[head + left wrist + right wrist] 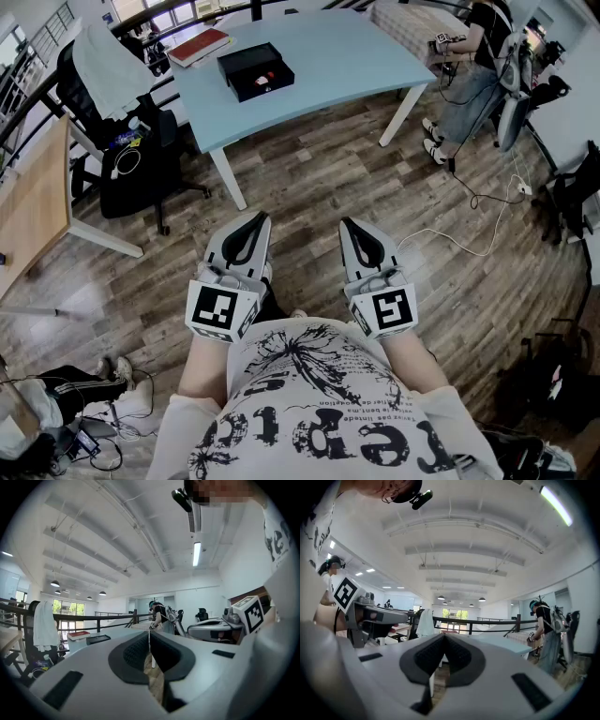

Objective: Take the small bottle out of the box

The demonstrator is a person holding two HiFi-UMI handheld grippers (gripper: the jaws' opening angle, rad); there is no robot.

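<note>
A black open box [255, 71] lies on the light blue table [337, 56], far ahead of me. A small red and white thing, probably the small bottle [262, 82], shows inside it. Both grippers hang low over the wooden floor, close to my body and well short of the table. My left gripper [260, 218] is shut with nothing in it, and so is my right gripper [348, 224]. In the left gripper view the jaws [150, 639] meet, and the box [97, 639] shows far off. The right gripper view shows closed jaws [444, 638].
A red book [198, 45] lies on the table beside the box. A black office chair [131, 150] with a white cloth [108, 56] stands left of the table, next to a wooden desk [33, 202]. A person [469, 75] stands at the table's right end. Cables [469, 244] cross the floor.
</note>
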